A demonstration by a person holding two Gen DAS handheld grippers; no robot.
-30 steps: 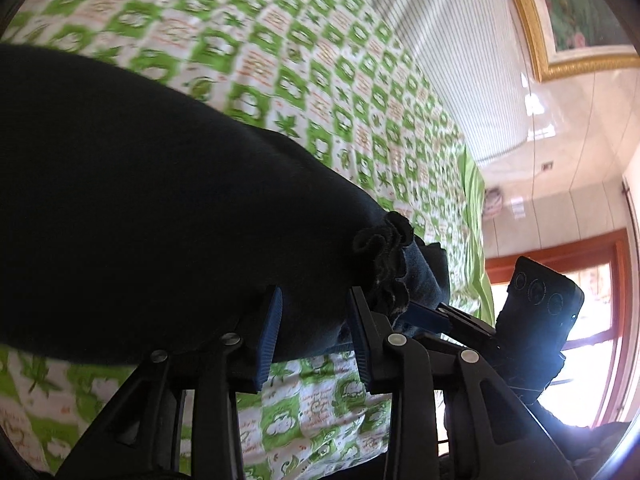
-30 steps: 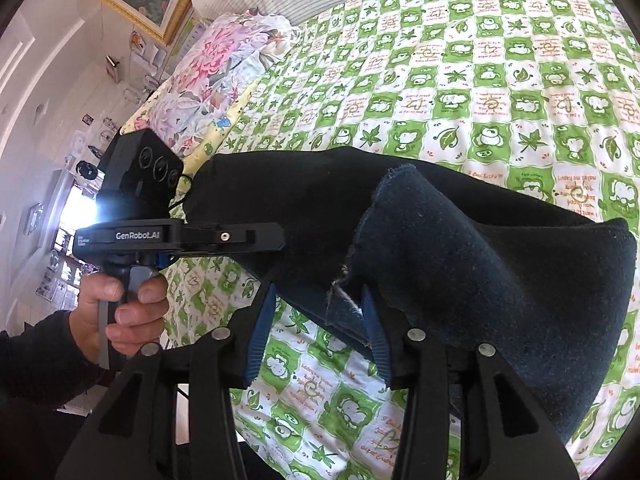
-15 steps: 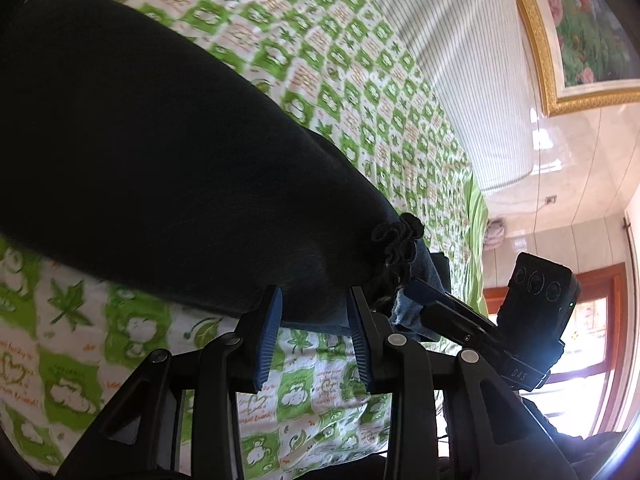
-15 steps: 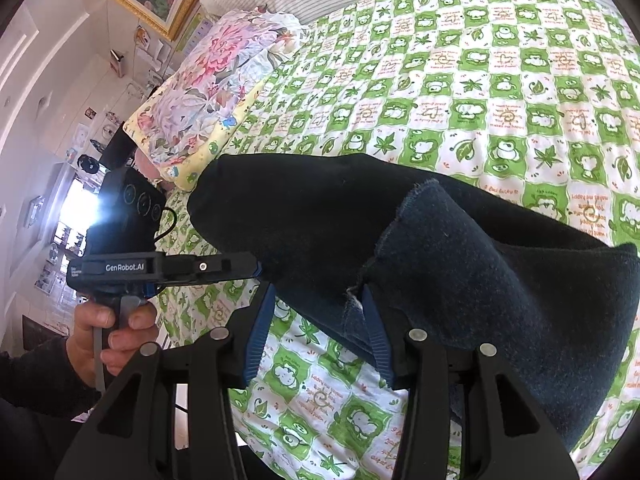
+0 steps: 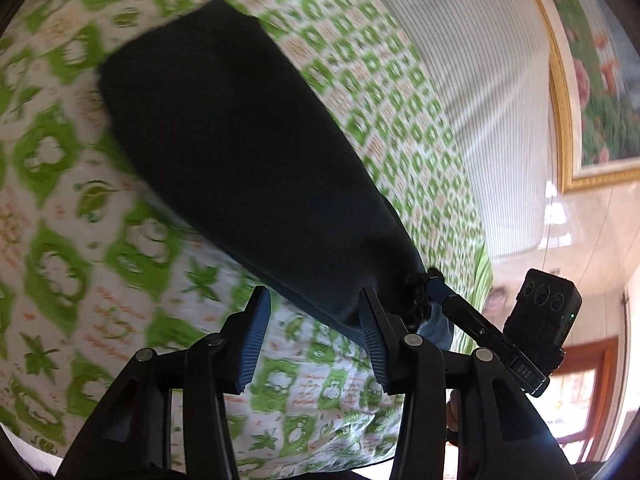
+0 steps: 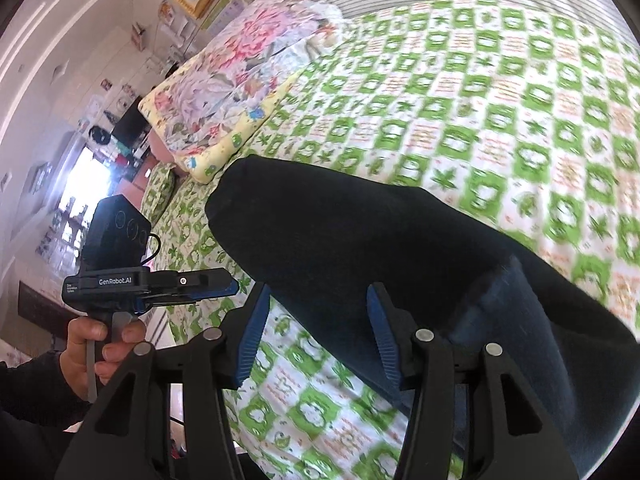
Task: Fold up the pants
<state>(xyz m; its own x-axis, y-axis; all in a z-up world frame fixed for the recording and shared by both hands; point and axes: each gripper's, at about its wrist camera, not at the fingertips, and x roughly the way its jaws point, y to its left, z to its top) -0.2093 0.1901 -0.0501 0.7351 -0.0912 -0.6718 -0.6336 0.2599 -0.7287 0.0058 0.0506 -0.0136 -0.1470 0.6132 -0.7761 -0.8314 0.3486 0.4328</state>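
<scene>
The dark navy pants (image 5: 248, 168) lie folded on the green-and-white checked bed cover (image 5: 64, 264); they also show in the right wrist view (image 6: 360, 248). My left gripper (image 5: 310, 332) is open and empty, its jaws apart just in front of the pants' near edge. My right gripper (image 6: 316, 334) is open too, with its jaws either side of the pants' near edge and nothing pinched. The right gripper shows in the left wrist view (image 5: 484, 332), its tip at the bunched corner of the pants. The left gripper shows in the right wrist view (image 6: 212, 286), beside the pants.
A floral pillow (image 6: 240, 80) lies at the head of the bed, left of the pants. A striped headboard (image 5: 480, 80) and a gold-framed painting (image 5: 592, 80) stand behind the bed. A window (image 5: 580, 400) is at the right.
Both grippers have opened and let go of the pants' edge. They have pulled back, and the pants now lie flat on the cover.
</scene>
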